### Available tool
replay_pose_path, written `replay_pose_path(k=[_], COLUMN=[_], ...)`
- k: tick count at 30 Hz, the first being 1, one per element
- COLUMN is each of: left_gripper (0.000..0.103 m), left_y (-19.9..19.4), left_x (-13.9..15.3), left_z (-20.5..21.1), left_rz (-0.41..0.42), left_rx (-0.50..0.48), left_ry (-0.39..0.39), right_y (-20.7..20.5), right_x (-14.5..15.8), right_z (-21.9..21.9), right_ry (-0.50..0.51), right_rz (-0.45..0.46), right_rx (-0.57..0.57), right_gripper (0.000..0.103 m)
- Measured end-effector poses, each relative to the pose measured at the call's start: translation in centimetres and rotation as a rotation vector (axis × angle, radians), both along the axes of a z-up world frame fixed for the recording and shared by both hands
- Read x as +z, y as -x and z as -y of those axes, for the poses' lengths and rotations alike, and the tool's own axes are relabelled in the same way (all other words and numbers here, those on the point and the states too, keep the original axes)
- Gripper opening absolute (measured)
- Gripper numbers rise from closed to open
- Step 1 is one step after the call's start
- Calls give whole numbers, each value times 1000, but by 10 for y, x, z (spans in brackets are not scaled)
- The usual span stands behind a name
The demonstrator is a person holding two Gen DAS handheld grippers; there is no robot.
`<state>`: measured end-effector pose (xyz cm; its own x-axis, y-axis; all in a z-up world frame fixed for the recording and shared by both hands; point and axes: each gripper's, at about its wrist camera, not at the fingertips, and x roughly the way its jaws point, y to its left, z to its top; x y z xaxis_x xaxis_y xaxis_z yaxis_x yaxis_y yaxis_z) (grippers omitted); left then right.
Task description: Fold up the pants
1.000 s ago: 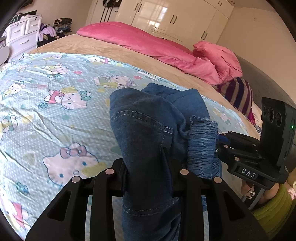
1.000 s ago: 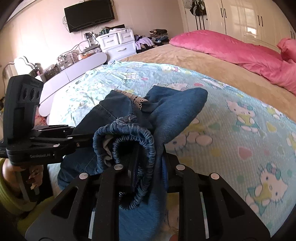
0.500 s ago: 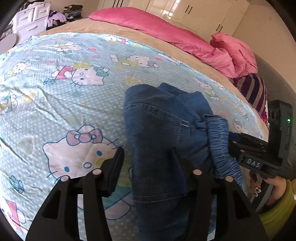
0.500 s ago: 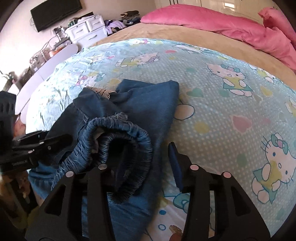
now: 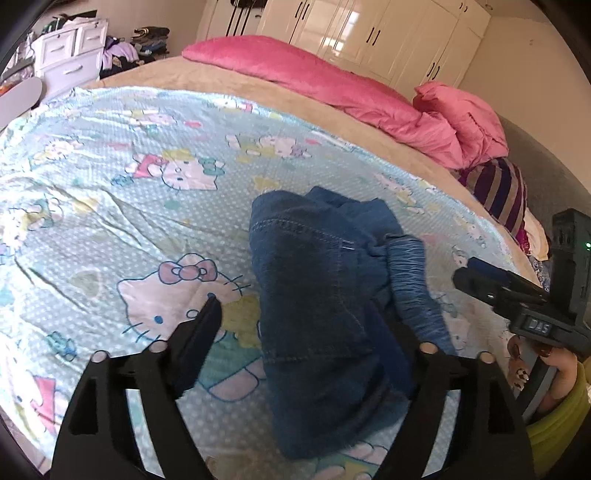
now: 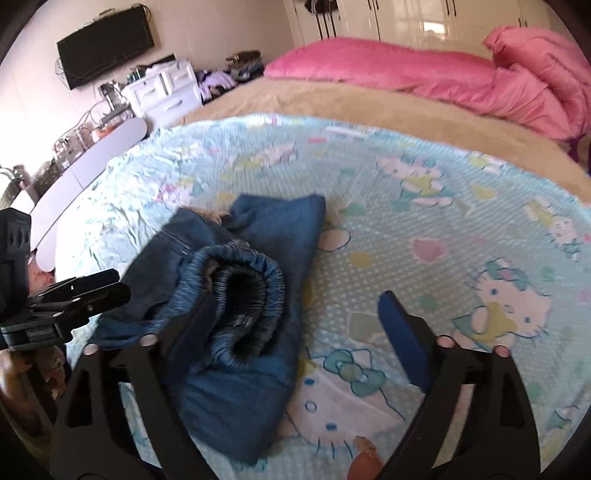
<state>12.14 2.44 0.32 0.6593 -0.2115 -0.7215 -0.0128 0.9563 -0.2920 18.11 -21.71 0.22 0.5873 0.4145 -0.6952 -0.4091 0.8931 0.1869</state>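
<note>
The folded blue jeans (image 5: 314,288) lie in a bundle on the cartoon-cat bedsheet (image 5: 110,206), elastic waistband (image 6: 255,280) curled on top. My left gripper (image 5: 299,306) straddles the near end of the bundle. Its jaws are opening, the left finger (image 5: 203,328) stands clear on the sheet, and the right finger is hidden behind the denim. My right gripper (image 6: 291,299) is also opening. Its blue-padded right finger (image 6: 399,332) is well off the jeans (image 6: 236,325), and the left one is partly under the cloth. Neither pad presses on the denim.
A pink duvet (image 5: 332,88) and a striped cushion (image 5: 498,192) lie at the head of the bed. White wardrobes (image 5: 369,33), a drawer unit (image 6: 162,92) and a wall TV (image 6: 103,44) stand beyond. A hand with patterned nails (image 5: 524,365) holds the right gripper.
Both grippers were shut on the lifted jeans a second ago. They have since spread wide and let go. The bundle now rests flat on the sheet.
</note>
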Motion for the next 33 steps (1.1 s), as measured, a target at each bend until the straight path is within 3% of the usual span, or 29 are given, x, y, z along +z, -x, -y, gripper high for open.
replay_pose_path(k=[4,12,20,33], left_gripper=[98,98,98,99], left_y=[21,68,106,141], left_x=[19,43,59,47], left_z=[1,4,10,28], left_rz=[42,76,92,51], left_rx=[9,36,39,14], left_ry=[-5,-43,-74,-134], right_y=[22,68,105,148], right_x=[20,44,54,37], right_z=[5,9,14,17], right_ry=[-2,7,1,20], right_rz=[72,145,159,118], right_rx=[1,20,31,29], right_gripper=[93,94,94,94])
